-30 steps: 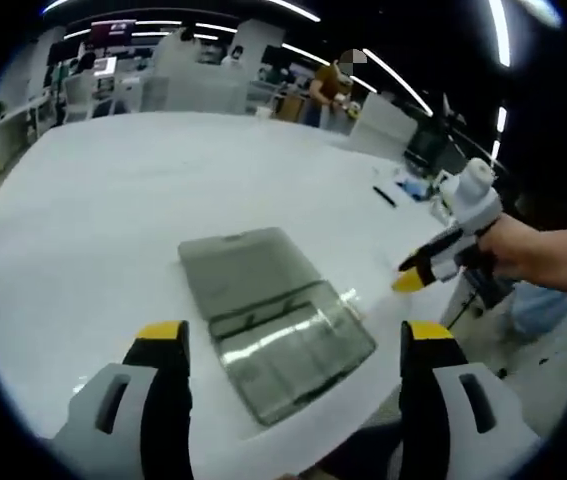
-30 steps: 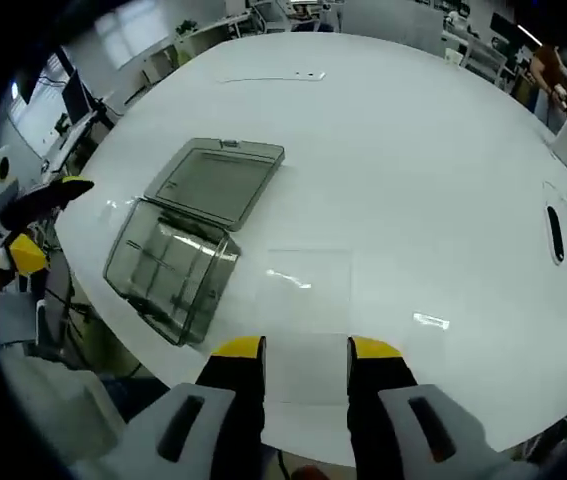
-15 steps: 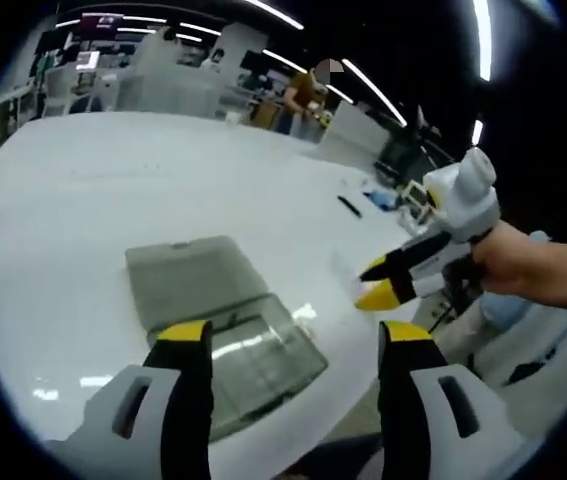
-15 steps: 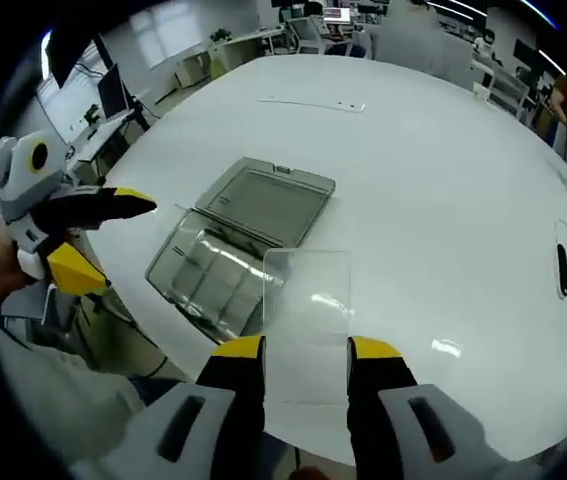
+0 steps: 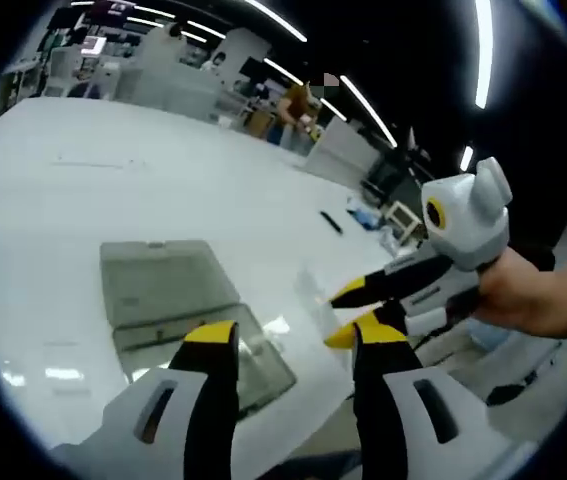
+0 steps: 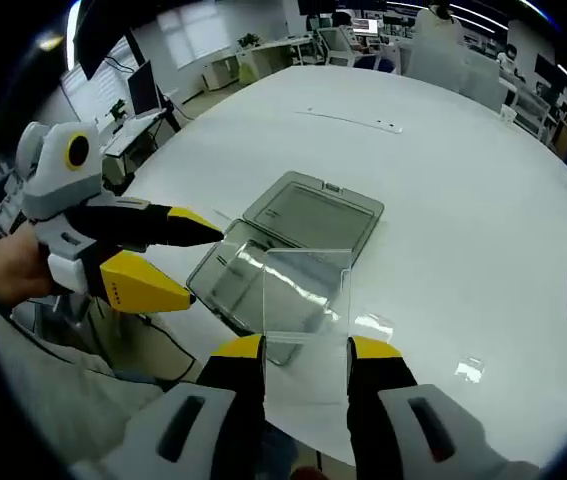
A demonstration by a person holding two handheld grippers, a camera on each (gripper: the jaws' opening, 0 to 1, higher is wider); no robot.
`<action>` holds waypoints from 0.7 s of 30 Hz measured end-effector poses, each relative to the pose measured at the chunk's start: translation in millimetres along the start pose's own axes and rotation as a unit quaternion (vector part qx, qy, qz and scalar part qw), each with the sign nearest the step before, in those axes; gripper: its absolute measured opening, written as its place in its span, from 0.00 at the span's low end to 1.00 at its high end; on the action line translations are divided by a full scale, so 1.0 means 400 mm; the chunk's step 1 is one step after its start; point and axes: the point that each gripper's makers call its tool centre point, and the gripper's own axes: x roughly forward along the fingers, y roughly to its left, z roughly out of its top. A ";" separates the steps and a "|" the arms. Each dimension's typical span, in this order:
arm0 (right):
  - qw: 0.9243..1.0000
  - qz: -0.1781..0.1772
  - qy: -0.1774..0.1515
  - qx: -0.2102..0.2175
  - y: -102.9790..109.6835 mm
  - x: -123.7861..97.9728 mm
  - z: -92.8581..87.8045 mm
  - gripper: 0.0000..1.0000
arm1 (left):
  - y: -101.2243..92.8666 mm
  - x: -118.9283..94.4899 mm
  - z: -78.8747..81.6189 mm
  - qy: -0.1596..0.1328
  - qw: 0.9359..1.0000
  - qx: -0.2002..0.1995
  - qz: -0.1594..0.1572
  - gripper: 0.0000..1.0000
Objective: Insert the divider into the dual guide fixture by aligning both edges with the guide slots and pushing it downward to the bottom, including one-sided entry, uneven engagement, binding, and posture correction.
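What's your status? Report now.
Right gripper shut on clear plastic divider sheet, held above grey transparent hinged box, not yet in slots. Left gripper open beside box. Nothing blocking.

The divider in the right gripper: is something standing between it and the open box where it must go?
Nothing visible blocks it. The divider hangs over the open box, and the left gripper hovers beside the box, not under the divider.

Clear glossy plastic divider (image 6: 306, 292), smoky translucent plastic fixture (image 6: 288, 250), smooth glossy white table (image 6: 463, 230).

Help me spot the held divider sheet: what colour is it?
Colourless, see-through plastic divider sheet, clearest in the right gripper view.
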 end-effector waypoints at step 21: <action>0.999 0.037 -0.021 -0.005 0.082 0.006 0.051 0.27 | 0.010 -0.011 0.003 -0.035 0.997 -0.063 -0.002 0.15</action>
